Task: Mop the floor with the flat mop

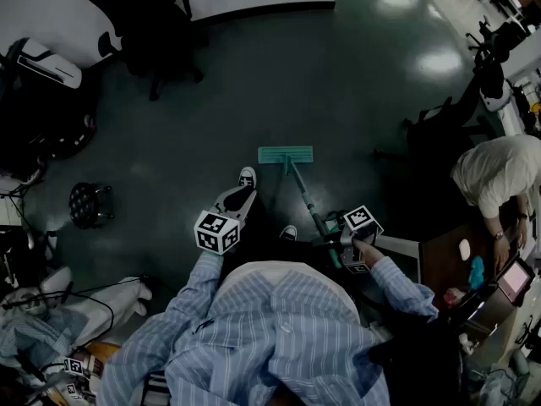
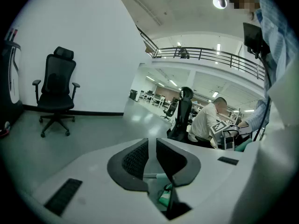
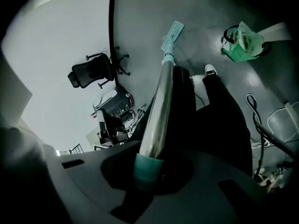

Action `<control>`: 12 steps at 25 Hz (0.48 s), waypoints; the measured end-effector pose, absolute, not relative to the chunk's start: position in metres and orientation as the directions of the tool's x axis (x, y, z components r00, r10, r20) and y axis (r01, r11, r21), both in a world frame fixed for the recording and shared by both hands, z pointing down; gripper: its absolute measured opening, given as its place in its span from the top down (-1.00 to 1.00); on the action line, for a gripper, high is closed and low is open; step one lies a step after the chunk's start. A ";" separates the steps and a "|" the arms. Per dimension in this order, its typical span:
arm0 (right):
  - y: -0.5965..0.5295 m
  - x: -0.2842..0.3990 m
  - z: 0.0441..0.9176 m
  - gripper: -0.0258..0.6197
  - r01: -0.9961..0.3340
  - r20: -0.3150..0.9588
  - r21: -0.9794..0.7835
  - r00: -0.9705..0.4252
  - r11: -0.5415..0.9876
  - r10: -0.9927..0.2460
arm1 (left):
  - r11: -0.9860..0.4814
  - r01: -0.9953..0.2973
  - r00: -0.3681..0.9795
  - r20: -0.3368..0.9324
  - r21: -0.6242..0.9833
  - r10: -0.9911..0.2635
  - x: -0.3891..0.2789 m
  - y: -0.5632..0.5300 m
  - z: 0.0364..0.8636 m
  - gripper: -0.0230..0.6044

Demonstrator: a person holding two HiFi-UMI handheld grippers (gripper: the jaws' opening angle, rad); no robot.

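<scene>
The flat mop's teal head (image 1: pixel 285 154) lies flat on the dark floor ahead of my feet. Its metal handle (image 1: pixel 304 197) slants back to my right gripper (image 1: pixel 334 231), which is shut on it. In the right gripper view the handle (image 3: pixel 159 106) runs out from between the jaws of the right gripper (image 3: pixel 149 164), just above its teal end cap, down to the mop head (image 3: pixel 172 34). My left gripper (image 1: pixel 235 203) hovers left of the handle, apart from it. In its own view the left gripper (image 2: pixel 152 146) has its jaws almost together with nothing between them.
A black office chair (image 1: pixel 139 15) stands by the far wall, and a round black stool (image 1: pixel 89 203) sits at the left. A person in a white shirt (image 1: pixel 494 172) bends over a desk at the right. Cables and gear crowd the left edge. A green bag (image 3: pixel 243 41) lies on the floor.
</scene>
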State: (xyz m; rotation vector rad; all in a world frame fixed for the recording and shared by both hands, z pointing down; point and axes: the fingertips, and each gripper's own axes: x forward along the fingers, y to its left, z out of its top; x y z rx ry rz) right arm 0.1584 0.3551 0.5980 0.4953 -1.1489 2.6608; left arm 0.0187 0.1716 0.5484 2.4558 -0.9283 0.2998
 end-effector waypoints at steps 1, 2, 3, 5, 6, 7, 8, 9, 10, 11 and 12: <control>0.353 0.157 0.595 0.82 -0.308 0.378 -0.663 -0.924 -0.682 0.050 | -0.646 -0.667 0.744 0.367 0.371 -0.558 0.018 0.170 0.549 0.76; 0.352 0.156 0.593 0.82 -0.306 0.376 -0.661 -0.925 -0.685 0.050 | -0.646 -0.667 0.745 0.368 0.372 -0.557 0.017 0.168 0.550 0.76; 0.351 0.155 0.591 0.82 -0.304 0.373 -0.660 -0.926 -0.687 0.052 | -0.646 -0.667 0.745 0.369 0.372 -0.556 0.016 0.167 0.550 0.76; 0.348 0.153 0.589 0.82 -0.304 0.366 -0.662 -0.929 -0.685 0.059 | -0.646 -0.667 0.744 0.371 0.371 -0.556 0.014 0.164 0.550 0.76; 0.347 0.152 0.589 0.82 -0.306 0.363 -0.664 -0.930 -0.682 0.064 | -0.646 -0.667 0.744 0.372 0.371 -0.555 0.013 0.163 0.551 0.76; 0.346 0.152 0.589 0.82 -0.309 0.360 -0.669 -0.930 -0.676 0.069 | -0.646 -0.667 0.744 0.373 0.371 -0.554 0.012 0.161 0.551 0.76; 0.346 0.152 0.590 0.82 -0.312 0.357 -0.674 -0.931 -0.669 0.075 | -0.646 -0.667 0.744 0.373 0.371 -0.554 0.012 0.160 0.551 0.75; 0.345 0.152 0.591 0.82 -0.314 0.353 -0.680 -0.932 -0.663 0.080 | -0.646 -0.667 0.745 0.374 0.371 -0.553 0.012 0.159 0.550 0.76; 0.345 0.151 0.590 0.82 -0.316 0.348 -0.684 -0.933 -0.658 0.086 | -0.646 -0.666 0.745 0.374 0.372 -0.553 0.011 0.158 0.550 0.76; 0.344 0.150 0.590 0.82 -0.320 0.346 -0.686 -0.934 -0.653 0.094 | -0.646 -0.666 0.745 0.373 0.373 -0.553 0.010 0.157 0.550 0.76; 0.345 0.149 0.589 0.82 -0.328 0.347 -0.687 -0.932 -0.649 0.104 | -0.645 -0.666 0.745 0.373 0.374 -0.553 0.009 0.156 0.549 0.75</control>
